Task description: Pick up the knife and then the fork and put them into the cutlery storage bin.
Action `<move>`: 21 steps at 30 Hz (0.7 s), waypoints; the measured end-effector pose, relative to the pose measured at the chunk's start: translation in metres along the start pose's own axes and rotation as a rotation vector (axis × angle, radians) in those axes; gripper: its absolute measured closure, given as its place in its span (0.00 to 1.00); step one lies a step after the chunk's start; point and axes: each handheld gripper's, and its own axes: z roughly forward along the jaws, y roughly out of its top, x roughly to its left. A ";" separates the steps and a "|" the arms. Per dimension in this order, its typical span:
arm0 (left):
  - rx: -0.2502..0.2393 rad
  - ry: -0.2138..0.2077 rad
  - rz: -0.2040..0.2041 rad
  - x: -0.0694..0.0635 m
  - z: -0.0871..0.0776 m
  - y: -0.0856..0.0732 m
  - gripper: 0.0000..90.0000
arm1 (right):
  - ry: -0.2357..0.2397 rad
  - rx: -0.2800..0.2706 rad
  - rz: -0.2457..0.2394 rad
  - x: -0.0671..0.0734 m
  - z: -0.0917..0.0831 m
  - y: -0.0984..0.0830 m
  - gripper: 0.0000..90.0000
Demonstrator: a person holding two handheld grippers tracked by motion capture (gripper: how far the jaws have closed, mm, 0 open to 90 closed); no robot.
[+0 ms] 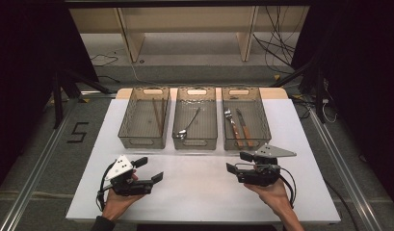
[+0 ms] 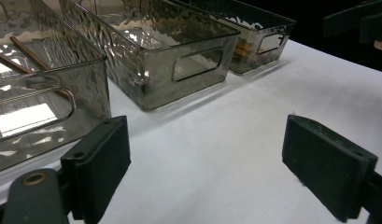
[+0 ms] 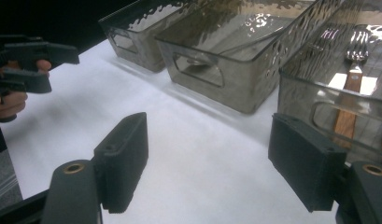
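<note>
Grey floor [image 1: 35, 139] with a taped "5" [image 1: 78, 132], wooden shelf legs [image 1: 129, 36], loose cables [image 1: 276, 45] beyond.

We see a white table [image 1: 194, 192] carrying three smoky grey, see-through bins with a rippled pattern: the left bin [image 1: 144, 118], the middle bin [image 1: 196, 118] and the right bin [image 1: 245, 118]. Brown chopsticks [image 1: 157, 115] lie in the left one, a silver spoon [image 1: 187, 125] in the middle, and a silver fork [image 1: 231, 126] with a brown wooden handle in the right. Both grippers have black jaws.
</note>
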 end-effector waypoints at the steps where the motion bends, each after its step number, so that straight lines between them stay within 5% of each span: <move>1: 0.001 -0.002 0.001 0.000 0.000 0.000 0.17 | 0.001 0.000 0.002 0.001 -0.001 -0.003 0.32; 21: 0.017 -0.026 0.002 -0.006 -0.007 -0.003 0.17 | 0.006 -0.057 -0.001 0.006 -0.016 -0.042 0.26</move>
